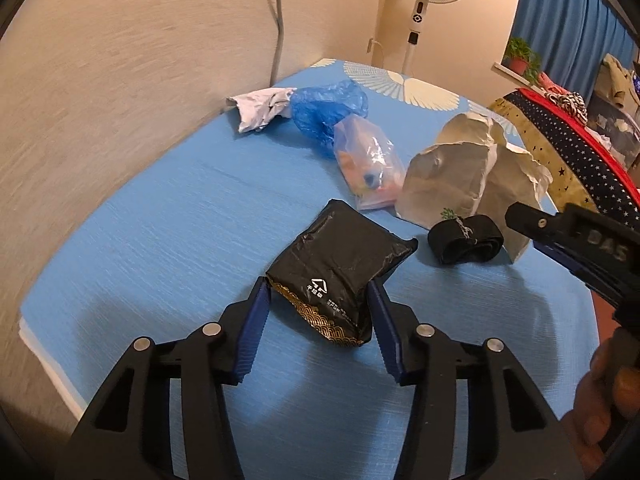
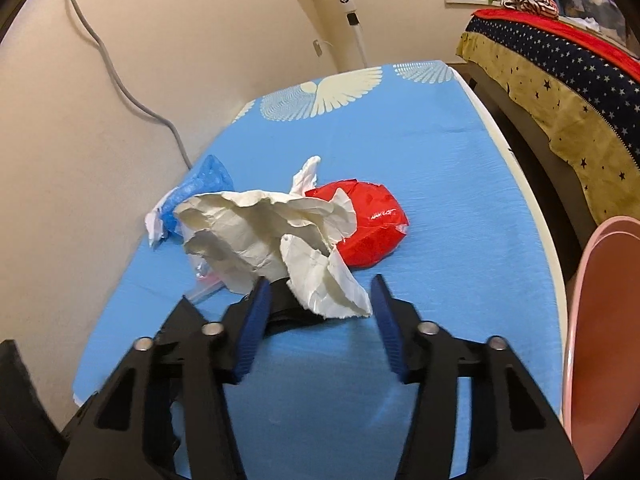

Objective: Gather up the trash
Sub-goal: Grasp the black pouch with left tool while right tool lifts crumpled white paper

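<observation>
My left gripper [image 1: 319,294] is open, its jaws standing on either side of the near end of a black snack packet [image 1: 340,264] that lies on the blue table. Beyond it lie a clear plastic bag [image 1: 368,164], a blue plastic bag [image 1: 326,106], a crumpled grey wrapper [image 1: 260,108], crumpled white paper [image 1: 472,172] and a black band [image 1: 466,238]. My right gripper [image 2: 319,292] is open, just in front of the white paper [image 2: 272,236] and the black band [image 2: 288,300]. A red plastic wrapper [image 2: 372,220] lies behind the paper.
The table [image 2: 440,184] with its blue cloth stands against a beige wall. A pink bin rim [image 2: 600,320] is at the right edge. A standing fan [image 1: 420,8] and a star-patterned covered bed [image 2: 560,80] are beyond the table. The right gripper's body [image 1: 580,240] shows in the left view.
</observation>
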`<state>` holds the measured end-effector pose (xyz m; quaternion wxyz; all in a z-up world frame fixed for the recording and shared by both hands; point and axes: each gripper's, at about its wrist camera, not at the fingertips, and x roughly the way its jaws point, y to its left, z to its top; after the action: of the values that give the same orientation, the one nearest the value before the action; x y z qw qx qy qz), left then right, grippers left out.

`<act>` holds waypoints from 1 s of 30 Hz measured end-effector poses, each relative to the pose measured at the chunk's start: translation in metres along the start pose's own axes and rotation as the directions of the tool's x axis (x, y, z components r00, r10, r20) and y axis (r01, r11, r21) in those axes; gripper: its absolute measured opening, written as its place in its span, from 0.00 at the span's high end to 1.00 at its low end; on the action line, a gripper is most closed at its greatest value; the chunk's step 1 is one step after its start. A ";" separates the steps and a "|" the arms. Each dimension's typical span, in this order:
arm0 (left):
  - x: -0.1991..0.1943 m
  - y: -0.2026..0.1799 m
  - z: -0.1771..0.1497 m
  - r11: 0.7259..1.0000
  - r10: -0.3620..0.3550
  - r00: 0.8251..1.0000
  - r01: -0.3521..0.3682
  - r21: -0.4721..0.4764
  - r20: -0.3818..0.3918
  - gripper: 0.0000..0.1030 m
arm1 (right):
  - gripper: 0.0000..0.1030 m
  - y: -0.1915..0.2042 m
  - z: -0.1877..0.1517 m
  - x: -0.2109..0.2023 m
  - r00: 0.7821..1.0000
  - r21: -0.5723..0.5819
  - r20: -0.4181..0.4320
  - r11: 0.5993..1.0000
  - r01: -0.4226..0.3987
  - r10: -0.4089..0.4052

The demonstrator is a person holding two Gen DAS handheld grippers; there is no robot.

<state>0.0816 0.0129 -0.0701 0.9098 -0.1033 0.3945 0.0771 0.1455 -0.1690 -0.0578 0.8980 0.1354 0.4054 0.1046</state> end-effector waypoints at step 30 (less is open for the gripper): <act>-0.049 -0.023 0.011 0.996 -0.083 0.986 0.076 0.050 0.145 0.53 | 0.97 -0.027 -0.018 -0.114 0.975 0.045 0.158 0.988 0.150 -0.155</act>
<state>0.0611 -0.0095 -0.0237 0.9408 -0.0928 0.3236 0.0394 0.0604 -0.2251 0.0021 0.9309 0.1265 0.3422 0.0173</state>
